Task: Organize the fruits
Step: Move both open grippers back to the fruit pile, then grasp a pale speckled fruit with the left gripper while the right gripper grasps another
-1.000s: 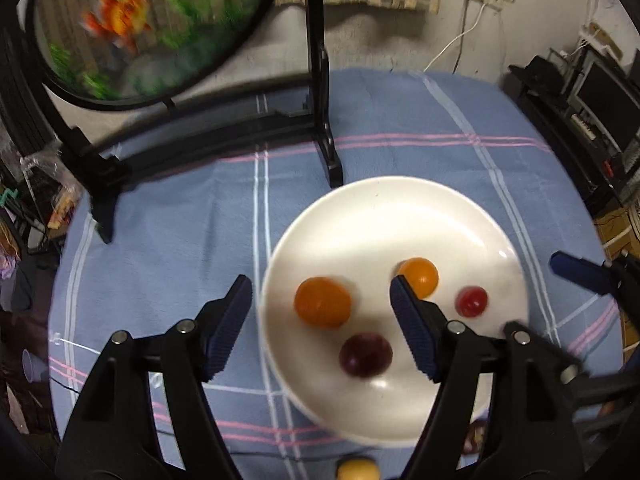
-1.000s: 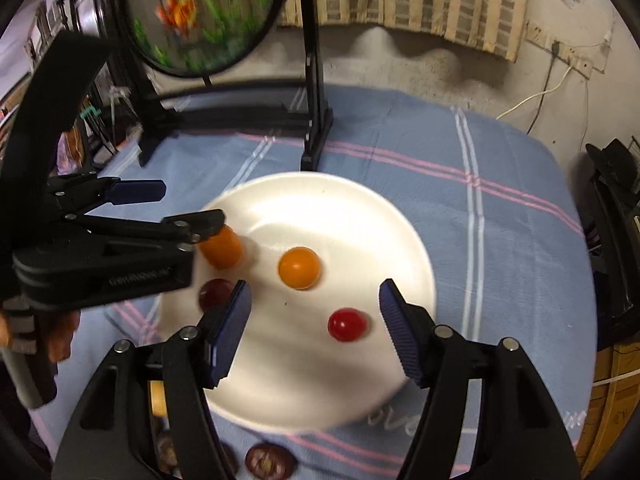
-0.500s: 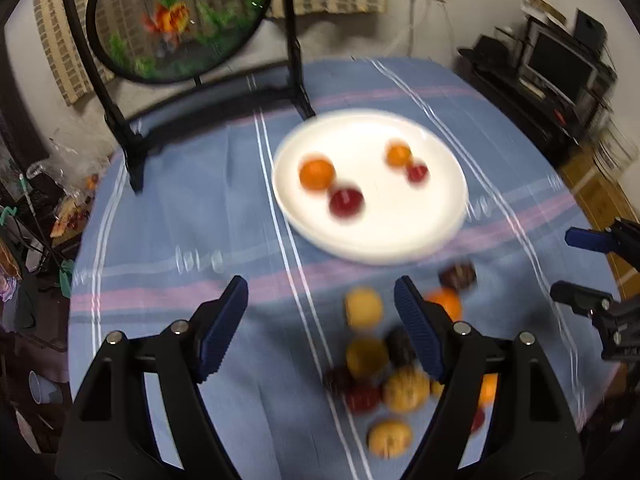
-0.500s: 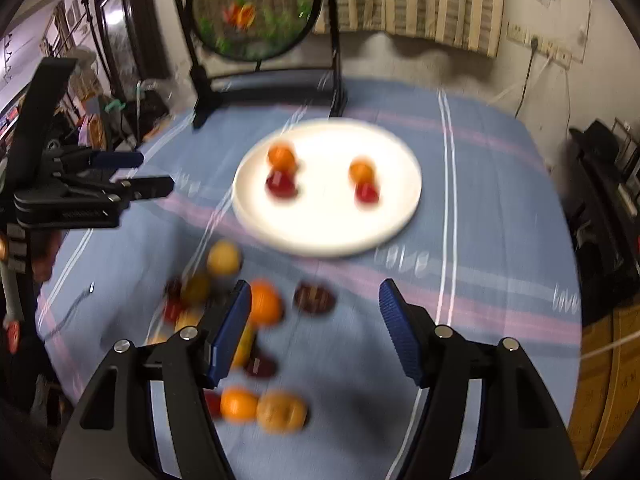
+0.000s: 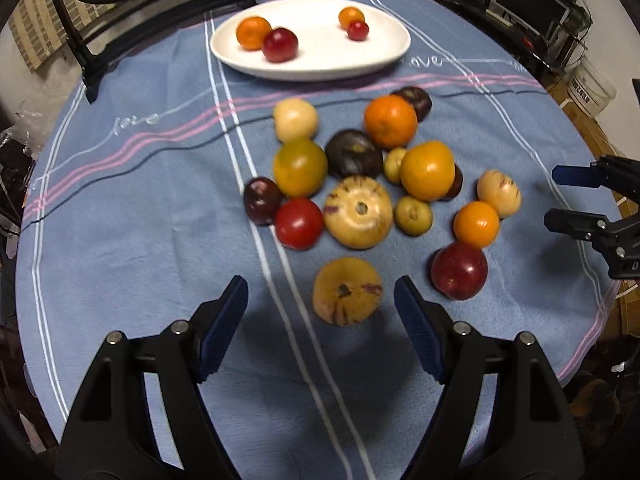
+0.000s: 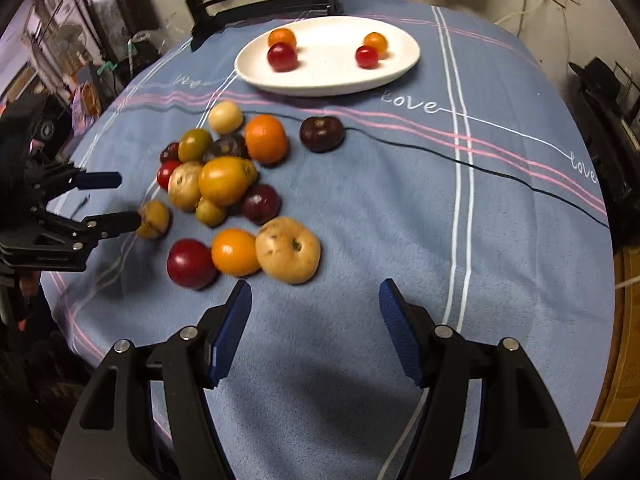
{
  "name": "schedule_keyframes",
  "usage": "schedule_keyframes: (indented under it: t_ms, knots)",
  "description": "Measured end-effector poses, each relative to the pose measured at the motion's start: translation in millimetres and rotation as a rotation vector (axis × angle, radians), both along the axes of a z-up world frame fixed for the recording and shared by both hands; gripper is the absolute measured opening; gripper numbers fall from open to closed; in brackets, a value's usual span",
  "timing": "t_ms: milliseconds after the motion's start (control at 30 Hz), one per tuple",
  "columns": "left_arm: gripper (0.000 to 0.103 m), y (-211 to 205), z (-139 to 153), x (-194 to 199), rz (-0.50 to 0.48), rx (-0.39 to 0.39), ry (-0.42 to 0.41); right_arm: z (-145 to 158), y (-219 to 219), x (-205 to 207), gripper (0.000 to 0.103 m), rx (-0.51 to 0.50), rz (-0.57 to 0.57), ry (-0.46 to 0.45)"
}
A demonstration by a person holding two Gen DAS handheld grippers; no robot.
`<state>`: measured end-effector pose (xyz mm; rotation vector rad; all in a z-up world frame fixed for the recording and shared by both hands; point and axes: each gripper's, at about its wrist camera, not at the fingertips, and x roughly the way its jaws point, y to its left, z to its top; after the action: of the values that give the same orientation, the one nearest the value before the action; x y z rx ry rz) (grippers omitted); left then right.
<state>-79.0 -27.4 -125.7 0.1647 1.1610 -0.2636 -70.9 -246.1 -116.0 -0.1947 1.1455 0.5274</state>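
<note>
While both grippers hang over the near edge of the table (image 5: 120, 208), each stands spread with nothing between its pads. The left gripper (image 5: 320, 320) has just been opening its jaws; a yellow streaked fruit (image 5: 347, 290) lies on the cloth just beyond its tips, not touched. The right gripper (image 6: 314, 322) is held over bare blue cloth, with a pale yellow fruit (image 6: 288, 255) just beyond its left pad. The fruit pile (image 5: 360, 176) sits mid-table, toward the left side in the right wrist view: oranges, red and dark plums, yellow and green-yellow fruits, most touching one another. 1 dark plum (image 6: 322, 133) lies apart from the pile, nearer the plate. The white plate (image 5: 316, 62) rests by the far edge, holding 4 fruits in 2 pairs: an orange (image 5: 253, 32) touching a red plum (image 5: 280, 44), and a small orange (image 5: 351, 17) touching a small red fruit (image 5: 357, 30). A black stand (image 5: 160, 12) is at the far edge behind the plate.
</note>
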Motion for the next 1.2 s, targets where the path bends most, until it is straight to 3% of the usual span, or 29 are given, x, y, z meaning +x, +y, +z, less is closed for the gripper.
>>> schedule_keyframes:
  t_ms: [200, 400, 533, 633, 733, 833, 1200]
  knots:
    - [0.077, -6, -25, 6, -0.003, 0.023, 0.050, -16, 9, 6, 0.067, -0.049, 0.047, 0.006]
    - [0.073, -5, -33, 9, 0.005, 0.012, 0.063, -29, 26, 20, 0.067, -0.091, 0.139, 0.008]
    - [0.067, -8, -32, 10, -0.009, 0.011, 0.058, -35, 37, 27, 0.067, -0.123, 0.205, 0.002]
    - [0.056, -11, -31, 11, -0.027, 0.006, 0.058, -37, 42, 35, 0.067, -0.121, 0.257, 0.004]
    - [0.044, -10, -28, 12, -0.023, -0.006, 0.058, -37, 46, 38, 0.046, -0.100, 0.326, 0.048]
    - [0.040, -8, -25, 16, -0.009, -0.030, 0.069, -35, 52, 35, 0.042, -0.128, 0.356, 0.034]
    - [0.040, 1, -7, 9, 0.003, -0.056, 0.069, -20, 29, 25, 0.042, -0.004, 0.224, 0.060]
